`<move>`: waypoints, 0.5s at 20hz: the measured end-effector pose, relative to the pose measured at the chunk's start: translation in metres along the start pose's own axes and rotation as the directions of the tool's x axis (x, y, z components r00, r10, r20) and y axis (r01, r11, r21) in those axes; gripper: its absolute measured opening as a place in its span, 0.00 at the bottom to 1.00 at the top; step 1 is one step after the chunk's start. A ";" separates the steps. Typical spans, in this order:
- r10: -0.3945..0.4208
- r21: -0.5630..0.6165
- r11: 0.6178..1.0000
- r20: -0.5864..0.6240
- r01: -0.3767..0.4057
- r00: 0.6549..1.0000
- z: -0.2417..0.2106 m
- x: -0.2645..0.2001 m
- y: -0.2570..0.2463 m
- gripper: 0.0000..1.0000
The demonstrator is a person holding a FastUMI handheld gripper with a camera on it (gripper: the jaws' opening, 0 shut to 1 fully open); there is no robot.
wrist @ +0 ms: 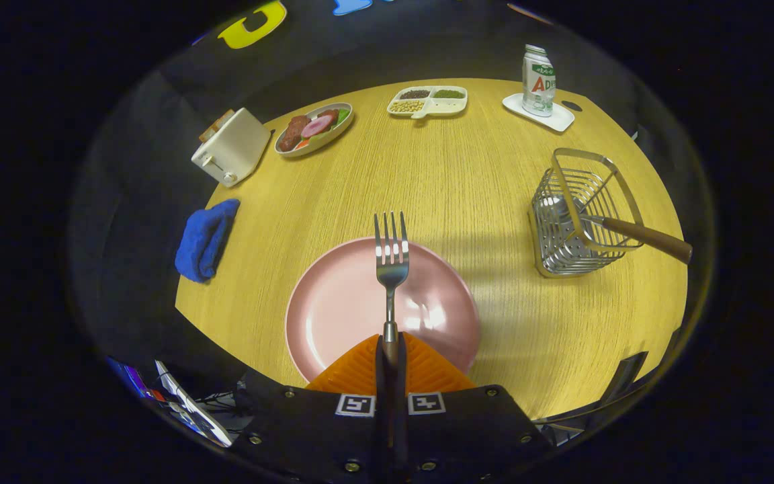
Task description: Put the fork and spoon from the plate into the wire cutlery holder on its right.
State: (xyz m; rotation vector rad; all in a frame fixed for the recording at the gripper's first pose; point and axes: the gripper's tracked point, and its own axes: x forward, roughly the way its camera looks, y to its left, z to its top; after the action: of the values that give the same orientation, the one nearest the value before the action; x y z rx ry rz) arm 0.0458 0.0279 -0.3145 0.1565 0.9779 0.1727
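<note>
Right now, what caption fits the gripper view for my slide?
Gripper shut on the fork above the pink plate; spoon already in the wire holder.

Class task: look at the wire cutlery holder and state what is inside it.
Inside the wire cutlery holder a spoon rests, wooden handle sticking out over the rim. Its bowl is partly screened by the wires. The fork is clamped in the gripper, above the pink plate.

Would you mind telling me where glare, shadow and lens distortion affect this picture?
In the gripper view, ceiling light glares off the pink plate just right of the fork, which the gripper is shut on. The wire cutlery holder throws a soft shadow towards the plate. The fisheye bends the table edge into a curve. Focus is sharp throughout.
</note>
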 end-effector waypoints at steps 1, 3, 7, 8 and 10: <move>-0.002 0.014 1.000 0.016 0.002 1.000 0.006 -0.005 -0.003 0.04; -0.007 0.041 0.999 0.043 0.006 0.999 0.016 -0.016 -0.012 0.04; -0.028 0.099 0.995 0.094 0.019 0.995 0.038 -0.035 -0.034 0.04; -0.035 0.114 0.993 0.104 0.023 0.994 0.042 -0.040 -0.041 0.04; -0.048 0.151 0.988 0.118 0.030 0.992 0.051 -0.047 -0.055 0.04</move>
State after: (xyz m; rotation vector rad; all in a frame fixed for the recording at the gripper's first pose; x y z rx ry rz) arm 0.0664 -0.0385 -0.2600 0.2817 0.8713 0.0534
